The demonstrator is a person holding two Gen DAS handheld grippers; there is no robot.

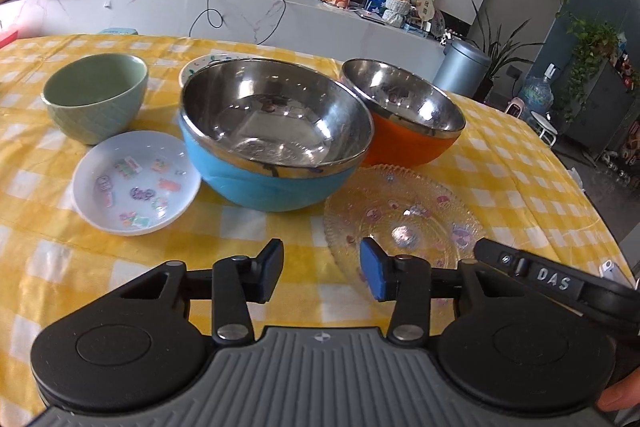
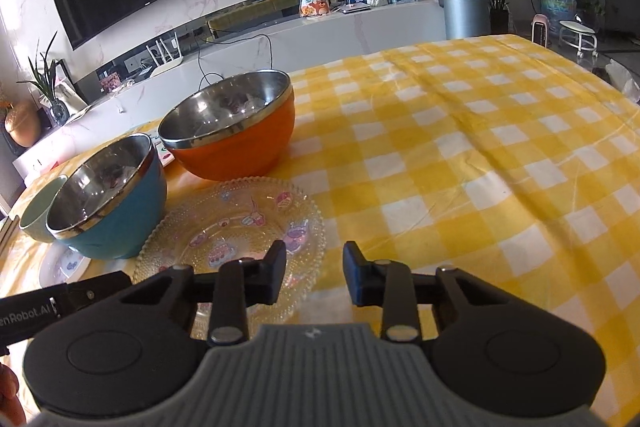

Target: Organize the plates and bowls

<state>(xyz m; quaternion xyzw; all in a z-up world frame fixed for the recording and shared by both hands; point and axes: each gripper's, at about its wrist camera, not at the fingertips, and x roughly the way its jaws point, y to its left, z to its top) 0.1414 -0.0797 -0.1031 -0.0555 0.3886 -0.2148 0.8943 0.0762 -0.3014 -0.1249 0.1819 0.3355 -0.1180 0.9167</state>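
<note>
A clear glass plate (image 1: 404, 223) (image 2: 232, 227) with cartoon stickers lies nearest on the yellow checked tablecloth. Behind it stand a blue steel-lined bowl (image 1: 256, 187) (image 2: 120, 223) and an orange steel-lined bowl (image 1: 408, 147) (image 2: 236, 147). A green ceramic bowl (image 1: 96, 99) (image 2: 38, 211) and a small white dish (image 1: 136, 187) (image 2: 60, 267) sit to the left. My left gripper (image 1: 322, 273) hovers open over the plate's near left rim. My right gripper (image 2: 314, 277) is open at the plate's near right rim, with its pads not pressing on anything.
A patterned plate (image 1: 200, 65) peeks out behind the blue bowl. The tablecloth (image 2: 460, 155) stretches bare to the right of the dishes. Beyond the table are a white counter, a TV, a grey bin (image 1: 460, 67) and plants.
</note>
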